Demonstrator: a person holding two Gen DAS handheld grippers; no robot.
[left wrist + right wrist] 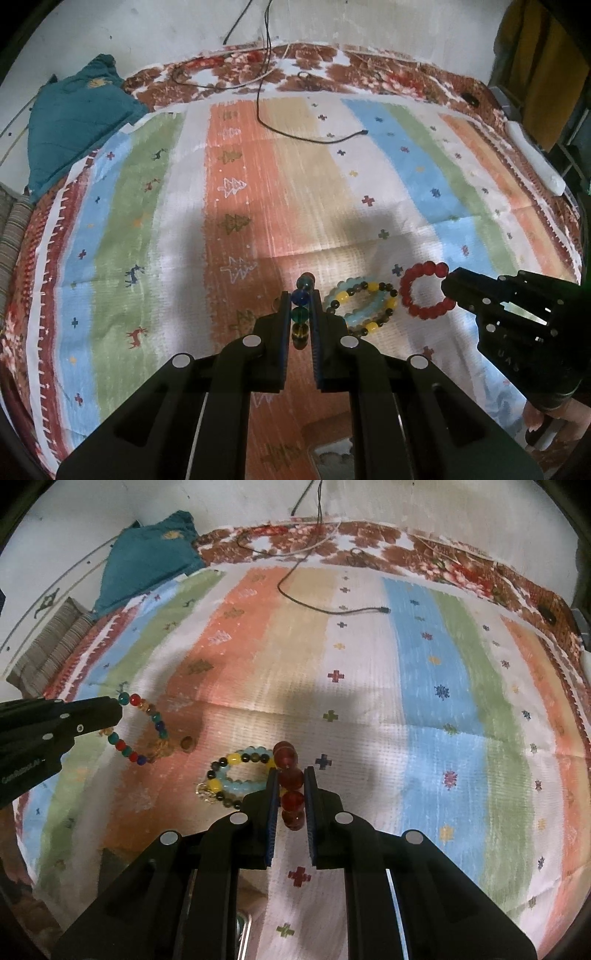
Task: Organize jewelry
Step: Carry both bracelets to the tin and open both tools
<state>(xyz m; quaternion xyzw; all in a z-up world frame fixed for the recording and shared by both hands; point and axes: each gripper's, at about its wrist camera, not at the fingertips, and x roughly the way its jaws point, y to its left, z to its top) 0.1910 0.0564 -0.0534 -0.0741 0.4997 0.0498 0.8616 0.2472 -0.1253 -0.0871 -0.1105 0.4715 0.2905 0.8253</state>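
My left gripper point(300, 301) is shut on a multicoloured bead bracelet point(300, 297), seen edge-on between its blue pads; in the right wrist view this bracelet point(142, 734) hangs as a loop from the left gripper point(117, 710). My right gripper point(290, 775) is shut on a red bead bracelet point(290, 777); in the left wrist view the red bracelet point(421, 291) forms a ring at the right gripper's point(448, 291) tip. Between them a yellow, pale blue and dark bead bracelet point(364, 308) point(240, 775) lies on the striped cloth point(184, 221).
A black cable point(306, 136) point(332, 609) trails across the far part of the cloth. A teal cushion point(77, 122) point(147, 557) sits at the back left by the wall. A white object point(535, 155) lies at the right edge.
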